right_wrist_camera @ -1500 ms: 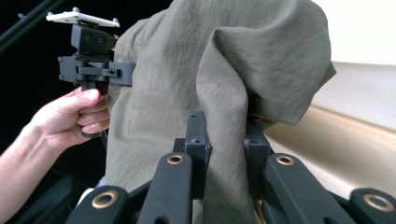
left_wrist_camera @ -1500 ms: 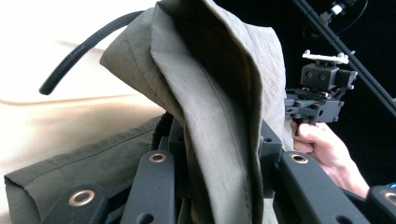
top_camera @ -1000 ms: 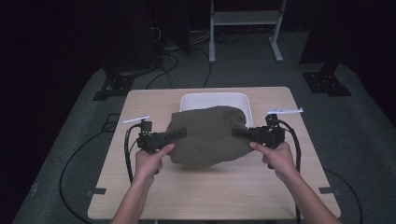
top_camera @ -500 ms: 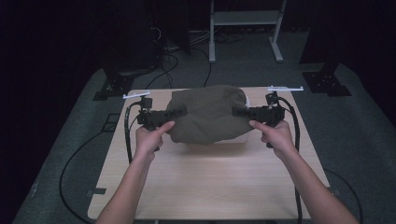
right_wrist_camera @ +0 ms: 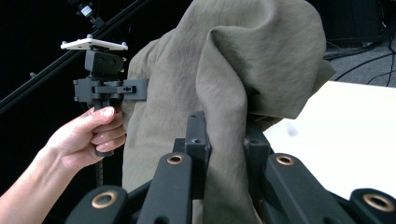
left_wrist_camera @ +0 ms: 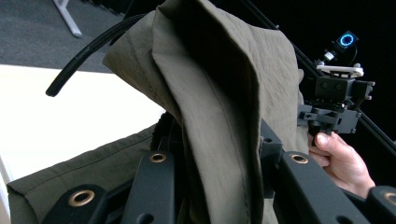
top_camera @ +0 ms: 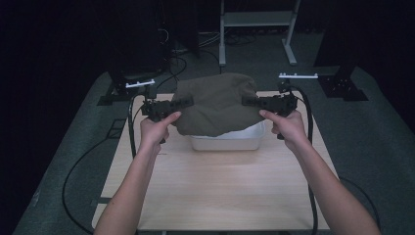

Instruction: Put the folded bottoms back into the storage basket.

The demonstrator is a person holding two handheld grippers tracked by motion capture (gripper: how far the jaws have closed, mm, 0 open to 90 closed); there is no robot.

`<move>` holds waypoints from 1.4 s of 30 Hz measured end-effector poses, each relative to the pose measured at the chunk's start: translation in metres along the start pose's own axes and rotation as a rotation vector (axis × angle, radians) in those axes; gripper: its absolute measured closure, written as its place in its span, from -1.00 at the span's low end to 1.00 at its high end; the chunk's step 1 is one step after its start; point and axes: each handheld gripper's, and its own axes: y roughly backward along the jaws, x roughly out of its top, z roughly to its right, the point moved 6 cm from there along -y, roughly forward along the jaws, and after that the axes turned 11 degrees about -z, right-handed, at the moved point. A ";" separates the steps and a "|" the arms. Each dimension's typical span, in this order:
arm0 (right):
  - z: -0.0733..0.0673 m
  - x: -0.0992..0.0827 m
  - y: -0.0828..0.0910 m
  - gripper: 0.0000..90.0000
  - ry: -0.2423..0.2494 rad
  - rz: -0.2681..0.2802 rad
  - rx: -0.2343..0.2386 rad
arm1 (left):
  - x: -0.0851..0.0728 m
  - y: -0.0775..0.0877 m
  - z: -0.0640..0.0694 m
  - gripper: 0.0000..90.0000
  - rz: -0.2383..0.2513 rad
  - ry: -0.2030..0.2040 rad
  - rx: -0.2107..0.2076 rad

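The olive-green woven cloth (top_camera: 216, 103) hangs bunched in the air above the wooden table (top_camera: 215, 191), stretched between the two grippers and draped over the far half of the white rectangular plastic tub (top_camera: 230, 142), which sits toward twelve o'clock from the table's middle. The left gripper (top_camera: 185, 102) pinches the cloth's nine o'clock edge, and in the left gripper view a thick fold (left_wrist_camera: 219, 140) runs down between its narrowly set jaws. The right gripper (top_camera: 248, 101) clamps the three o'clock edge the same way, with a gathered ridge of fabric (right_wrist_camera: 224, 140) caught between its jaws. The likely risk is a slip: each bite holds only a folded edge, so pulling the hands apart toward nine and three could draw the fabric out of one grip. The sagging lower hem could also snag the tub's rim and drag it across the table.
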 end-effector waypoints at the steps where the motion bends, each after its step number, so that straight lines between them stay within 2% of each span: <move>1: 0.001 0.003 0.000 0.72 0.001 0.002 -0.001 | 0.003 0.000 0.000 0.51 0.001 0.000 0.001; 5: 0.002 0.016 0.000 0.71 0.000 0.011 0.001 | 0.017 0.000 -0.001 0.51 0.008 -0.008 -0.002; 13: 0.010 0.039 -0.002 0.71 -0.014 0.018 -0.002 | 0.038 -0.005 -0.011 0.50 0.026 0.008 0.004; 19: 0.021 0.050 -0.006 0.71 -0.028 0.021 -0.004 | 0.050 -0.013 -0.023 0.50 0.026 0.014 0.014; 24: 0.036 0.057 -0.014 0.71 -0.040 0.022 -0.012 | 0.058 -0.020 -0.034 0.50 0.022 0.020 0.033; 28: 0.049 0.058 -0.021 0.71 -0.070 0.019 -0.005 | 0.060 -0.027 -0.046 0.50 0.029 0.028 0.042; 33: 0.063 0.054 -0.030 0.71 -0.083 0.007 -0.016 | 0.057 -0.038 -0.060 0.50 0.016 0.032 0.062; 42: 0.085 0.045 -0.033 0.71 -0.111 -0.017 -0.045 | 0.051 -0.060 -0.071 0.50 -0.015 0.051 0.077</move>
